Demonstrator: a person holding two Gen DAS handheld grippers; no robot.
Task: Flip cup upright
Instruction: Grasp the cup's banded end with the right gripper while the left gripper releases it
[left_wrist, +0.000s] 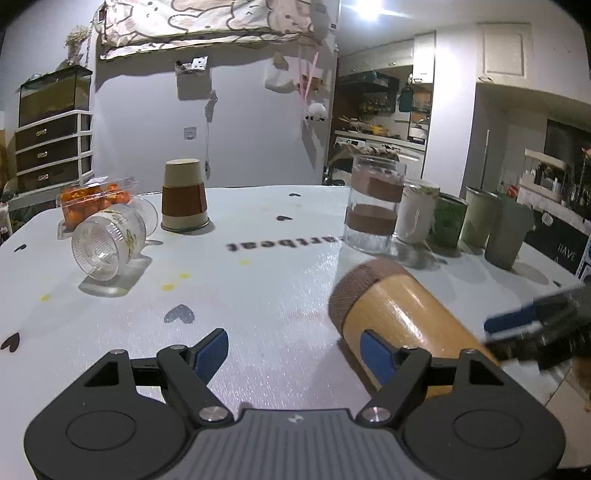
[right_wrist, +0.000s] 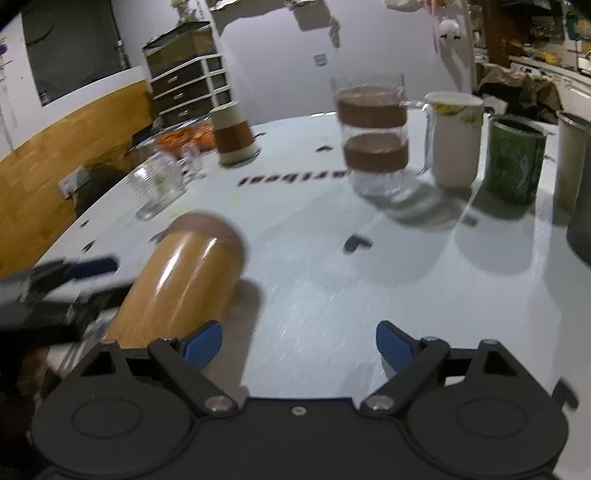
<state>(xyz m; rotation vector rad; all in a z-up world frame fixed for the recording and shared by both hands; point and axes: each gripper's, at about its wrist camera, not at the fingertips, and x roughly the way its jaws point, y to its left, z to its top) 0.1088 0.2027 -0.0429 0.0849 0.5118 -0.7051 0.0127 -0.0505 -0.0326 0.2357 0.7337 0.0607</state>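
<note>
Left claw (left_wrist: 294, 352) spread, right claw (right_wrist: 300, 345) spread, wooden cup (left_wrist: 402, 317) lying sideways, tablecloth (left_wrist: 258, 295) lettering unreadable.

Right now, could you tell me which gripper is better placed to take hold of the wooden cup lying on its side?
Probably the left gripper. Its open fingers already sit beside the wooden cup, one blue pad against its side. The right gripper, also open, faces bare table, with the cup off past its left finger.
</note>
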